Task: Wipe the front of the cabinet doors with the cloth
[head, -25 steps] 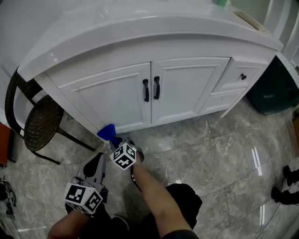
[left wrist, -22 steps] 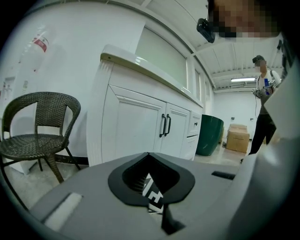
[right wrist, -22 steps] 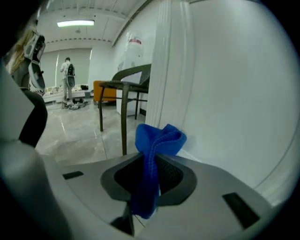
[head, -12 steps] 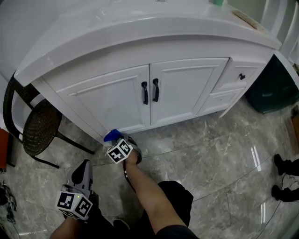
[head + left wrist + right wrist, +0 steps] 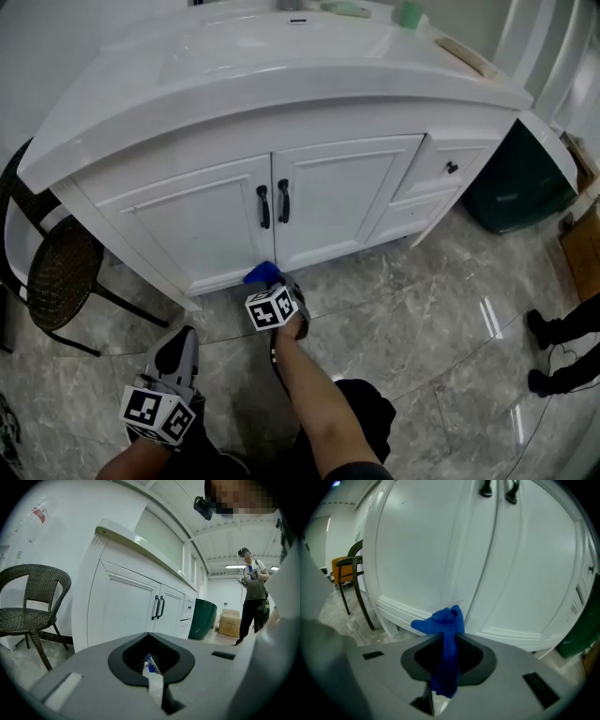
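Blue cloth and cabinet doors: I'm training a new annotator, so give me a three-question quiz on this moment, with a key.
1. True or false: the right gripper is shut on the blue cloth.
2. Where is the cloth held? A) up at the door handles; B) low, by the bottom edge of the cabinet doors, near the seam between them; C) lying loose on the floor.
3. Short answer: which gripper hangs back from the cabinet, jaws together and holding nothing?

Key:
1. True.
2. B.
3. The left gripper.
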Available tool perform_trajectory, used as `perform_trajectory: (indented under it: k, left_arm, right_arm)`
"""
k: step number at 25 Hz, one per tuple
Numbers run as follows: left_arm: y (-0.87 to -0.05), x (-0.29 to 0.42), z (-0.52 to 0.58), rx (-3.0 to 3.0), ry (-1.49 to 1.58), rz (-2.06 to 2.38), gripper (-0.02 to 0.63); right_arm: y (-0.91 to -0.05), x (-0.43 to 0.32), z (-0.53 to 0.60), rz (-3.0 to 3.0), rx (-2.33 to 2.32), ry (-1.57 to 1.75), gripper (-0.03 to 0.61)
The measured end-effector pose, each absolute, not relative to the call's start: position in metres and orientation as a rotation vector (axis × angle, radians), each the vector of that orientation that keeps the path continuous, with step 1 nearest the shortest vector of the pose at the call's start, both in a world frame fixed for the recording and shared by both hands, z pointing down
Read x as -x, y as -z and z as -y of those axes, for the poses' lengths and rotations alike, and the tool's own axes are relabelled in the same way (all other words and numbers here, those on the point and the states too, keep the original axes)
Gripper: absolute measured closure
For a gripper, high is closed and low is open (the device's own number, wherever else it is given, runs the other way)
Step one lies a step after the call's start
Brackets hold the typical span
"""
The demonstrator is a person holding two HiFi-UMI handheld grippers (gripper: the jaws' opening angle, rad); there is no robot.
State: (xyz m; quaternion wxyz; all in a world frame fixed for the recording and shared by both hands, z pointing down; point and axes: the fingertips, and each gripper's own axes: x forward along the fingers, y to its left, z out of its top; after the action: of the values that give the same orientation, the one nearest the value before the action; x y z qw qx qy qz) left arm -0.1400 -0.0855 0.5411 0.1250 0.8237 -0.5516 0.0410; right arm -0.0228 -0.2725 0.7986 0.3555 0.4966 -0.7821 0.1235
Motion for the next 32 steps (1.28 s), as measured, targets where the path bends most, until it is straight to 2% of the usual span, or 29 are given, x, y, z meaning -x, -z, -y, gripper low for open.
perform_trajectory:
  k: [4, 8, 11, 15, 20, 25, 32]
  left_arm:
    - [-0.538, 0.139, 0.091, -2.385, -0.083, 1.608, 0.614]
    - [-0.536, 0.134, 0.098, -2.363, -0.019, 1.599, 0.614]
    - [-0.524, 0.129, 0.101, -2.393, -0.018, 1.635, 0.614]
    - [-0.503, 0.129, 0.110, -2.421, -0.026, 1.692, 0.614]
    - [-0.474, 0.127, 0.124, -2.441, 0.036, 1.739, 0.614]
    - [-0.458, 0.093, 0.131, -2.504, 0.064, 1.667, 0.614]
    - [-0.480, 0.075, 0.126, -2.489, -0.005, 1.629, 0.614]
  right_arm:
    - [-0.780, 0.022, 0.263, 2.054, -1.294, -0.321, 0.508]
    - [-0.738, 0.060, 0.246, 2.173, -1.112, -0.300, 0.508]
    - [-0.654, 0.078, 0.232, 2.405, -1.046, -0.379, 0.508]
    - [-0.525, 0.044, 0.216, 2.705, -1.070, -0.380, 0.508]
    - [-0.421, -0.006, 0.225, 2.810, -1.250, 0.064, 0.508]
    - [-0.423, -0.025, 0.259, 2.735, -1.299, 0.107, 0.508]
    - [-0.430, -0.047, 0.284, 2.702, -1.364, 0.165, 0.508]
